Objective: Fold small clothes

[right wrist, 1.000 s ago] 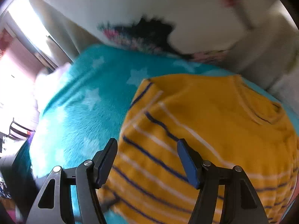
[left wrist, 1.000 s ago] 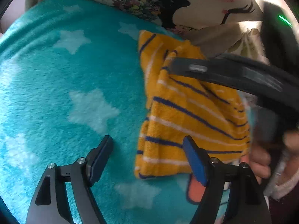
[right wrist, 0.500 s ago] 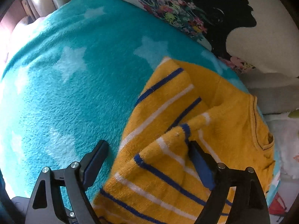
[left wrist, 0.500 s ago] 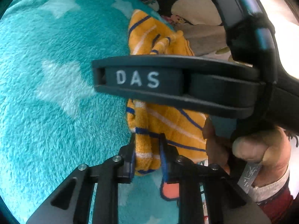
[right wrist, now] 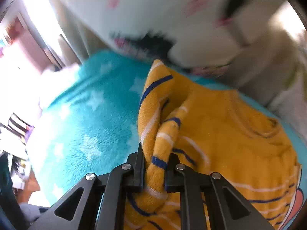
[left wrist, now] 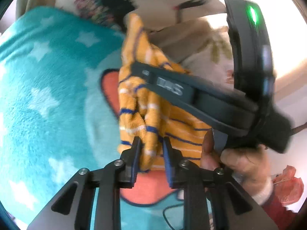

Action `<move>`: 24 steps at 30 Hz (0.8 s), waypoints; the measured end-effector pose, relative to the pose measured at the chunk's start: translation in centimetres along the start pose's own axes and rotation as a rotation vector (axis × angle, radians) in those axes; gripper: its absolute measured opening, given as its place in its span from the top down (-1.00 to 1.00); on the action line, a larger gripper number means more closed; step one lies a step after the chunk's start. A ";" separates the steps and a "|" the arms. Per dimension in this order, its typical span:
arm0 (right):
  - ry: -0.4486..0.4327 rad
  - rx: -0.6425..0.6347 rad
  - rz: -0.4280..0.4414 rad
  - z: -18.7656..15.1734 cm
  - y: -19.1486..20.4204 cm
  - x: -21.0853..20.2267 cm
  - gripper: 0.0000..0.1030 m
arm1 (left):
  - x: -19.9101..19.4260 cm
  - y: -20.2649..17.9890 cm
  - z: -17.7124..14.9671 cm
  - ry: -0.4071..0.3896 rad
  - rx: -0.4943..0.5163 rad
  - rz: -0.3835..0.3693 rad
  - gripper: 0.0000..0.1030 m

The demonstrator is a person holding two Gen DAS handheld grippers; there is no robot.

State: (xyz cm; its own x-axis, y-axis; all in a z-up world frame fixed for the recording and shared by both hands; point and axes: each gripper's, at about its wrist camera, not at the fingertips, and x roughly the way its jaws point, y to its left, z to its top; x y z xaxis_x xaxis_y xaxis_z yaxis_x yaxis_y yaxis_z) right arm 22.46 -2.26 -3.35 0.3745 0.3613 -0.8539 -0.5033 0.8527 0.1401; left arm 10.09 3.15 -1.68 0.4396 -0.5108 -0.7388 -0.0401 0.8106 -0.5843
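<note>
Nearest in the left wrist view: left gripper (left wrist: 150, 153), pads pinched on a bunched fold of the yellow striped top (left wrist: 142, 113) — cloth squeezed between them, hem lifted off the blanket (left wrist: 44, 88). Just behind and to the right, a hand (left wrist: 239, 161) wrapped round the handle of the right gripper's black body, which crosses over the top with a green light on its upper part. Under the top, teal blanket with pale stars and an orange-red patch. Farther back, a blurred white pillow (left wrist: 165, 3) with a dark floral print.

Nearest in the right wrist view: right gripper (right wrist: 154, 164), jaws closing, with a rolled edge of the top (right wrist: 220, 126) pressed tight between the pads. Rest of the top spread to the right over the blanket (right wrist: 86, 115), neckline toward the far right, blue and white stripes along the lower edge. Left half of the blanket bare. Beyond, the white pillow (right wrist: 172, 19) — badly blurred — and bright window light at far left.
</note>
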 end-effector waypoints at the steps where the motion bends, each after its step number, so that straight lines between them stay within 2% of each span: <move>1: -0.032 0.016 0.005 -0.6 -1.2 -1.4 0.74 | -0.5 -0.7 -0.2 -0.012 0.000 -0.015 0.43; 2: -0.059 0.038 0.011 -1.2 -2.9 -3.0 0.74 | -1.2 -1.8 -0.4 -0.036 0.000 -0.035 0.33; 4: -0.094 0.095 0.014 -3.0 -7.1 -5.4 0.74 | -2.3 -3.1 -1.0 -0.077 0.001 -0.024 -0.09; 5: -0.101 0.116 0.008 -3.7 -8.8 -6.1 0.74 | -2.7 -3.8 -1.7 -0.092 0.002 0.005 -0.14; 9: -0.117 0.261 -0.012 -7.7 -17.5 -8.6 0.74 | -1.2 -4.2 -3.3 -0.063 0.007 0.101 -0.15; 13: -0.092 0.434 -0.013 -12.7 -24.8 -8.9 0.74 | 1.1 -4.0 -5.0 0.024 -0.031 0.134 -0.15; 16: -0.098 0.493 0.036 -14.7 -27.1 -8.3 0.72 | 2.7 -4.2 -6.1 0.069 -0.045 0.137 -0.15; 18: -0.113 0.505 0.061 -15.2 -26.9 -8.6 0.66 | 3.3 -4.9 -6.2 0.077 -0.032 0.145 -0.15; 20: -0.125 0.512 0.051 -15.8 -27.2 -9.1 0.58 | 3.5 -5.8 -6.5 0.083 -0.012 0.162 -0.15; 22: -0.130 0.527 0.007 -16.6 -27.7 -9.7 0.36 | 3.8 -6.3 -6.5 0.086 -0.003 0.176 -0.15; 24: -0.131 0.547 -0.026 -17.5 -29.1 -11.2 0.32 | 3.8 -6.4 -6.9 0.089 -0.003 0.181 -0.15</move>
State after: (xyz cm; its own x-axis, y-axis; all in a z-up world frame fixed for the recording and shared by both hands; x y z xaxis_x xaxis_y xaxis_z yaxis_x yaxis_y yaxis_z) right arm 19.28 -37.69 -6.56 0.4928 0.3516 -0.7959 -0.0287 0.9208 0.3890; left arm 5.86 -5.94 -3.11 0.3438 -0.3807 -0.8584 -0.1135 0.8906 -0.4404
